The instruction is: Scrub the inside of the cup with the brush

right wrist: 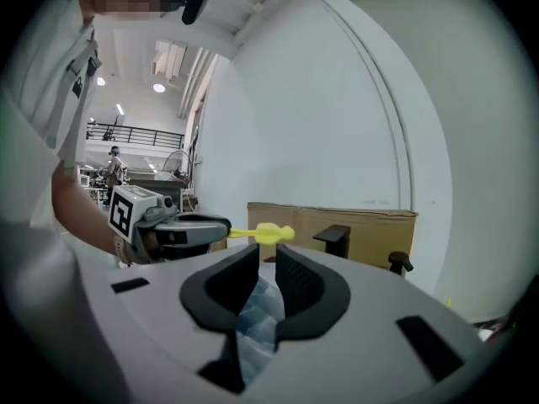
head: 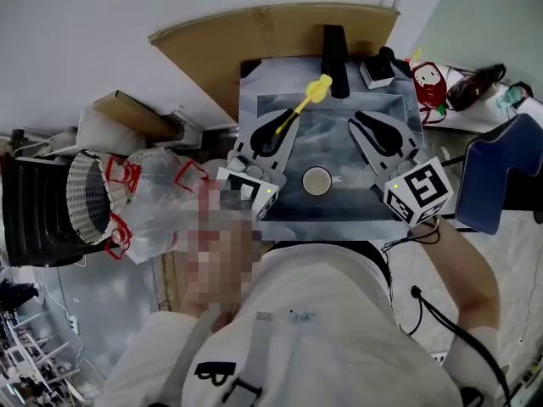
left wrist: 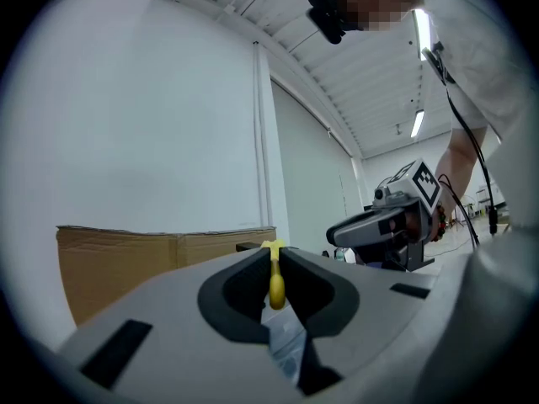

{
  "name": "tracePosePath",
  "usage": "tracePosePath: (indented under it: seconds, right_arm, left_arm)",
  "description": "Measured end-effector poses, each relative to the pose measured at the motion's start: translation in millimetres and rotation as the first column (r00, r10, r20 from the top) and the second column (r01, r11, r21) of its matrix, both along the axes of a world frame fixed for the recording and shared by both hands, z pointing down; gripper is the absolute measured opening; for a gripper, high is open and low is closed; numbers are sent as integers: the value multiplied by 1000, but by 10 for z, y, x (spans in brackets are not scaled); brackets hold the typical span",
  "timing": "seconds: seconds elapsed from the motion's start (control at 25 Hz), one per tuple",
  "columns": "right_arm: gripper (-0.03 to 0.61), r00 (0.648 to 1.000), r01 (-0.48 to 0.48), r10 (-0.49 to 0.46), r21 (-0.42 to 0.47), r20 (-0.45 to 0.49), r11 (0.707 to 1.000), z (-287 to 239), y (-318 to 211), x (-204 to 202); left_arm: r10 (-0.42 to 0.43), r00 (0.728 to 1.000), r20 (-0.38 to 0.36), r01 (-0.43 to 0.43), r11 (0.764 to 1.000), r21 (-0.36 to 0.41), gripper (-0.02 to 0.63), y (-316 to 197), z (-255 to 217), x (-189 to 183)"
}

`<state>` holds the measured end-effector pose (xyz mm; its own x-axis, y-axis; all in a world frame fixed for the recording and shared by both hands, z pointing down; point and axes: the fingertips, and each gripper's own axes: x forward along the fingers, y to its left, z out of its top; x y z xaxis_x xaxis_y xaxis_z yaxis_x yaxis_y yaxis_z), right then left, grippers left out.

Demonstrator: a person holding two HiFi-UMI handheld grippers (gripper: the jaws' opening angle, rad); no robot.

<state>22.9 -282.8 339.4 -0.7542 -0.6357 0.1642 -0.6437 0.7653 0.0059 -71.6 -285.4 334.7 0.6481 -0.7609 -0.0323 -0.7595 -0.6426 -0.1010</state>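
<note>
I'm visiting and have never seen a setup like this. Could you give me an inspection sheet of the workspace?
Surface: grey marbled mat.
Job's things: pale cup upright mid-mat; yellow brush held above the far end, outside the cup.
Clutter: black stand at the far edge; red-and-white object to its right.
Grippers: left gripper shut on the brush handle; right gripper empty, jaws a narrow gap apart.
Cables: black cable along the right arm.
Surroundings: cardboard sheet behind; woven basket, plastic bag at left.
</note>
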Motion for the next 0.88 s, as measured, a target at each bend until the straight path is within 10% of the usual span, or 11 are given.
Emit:
tracePosePath:
  seconds: [0.88]
  right_arm:
    - [17,999,26,-27,-25,-39,999,48,47,-19]
  left_arm:
    - [83,996,23,-83,997,1,35,22,-1,118]
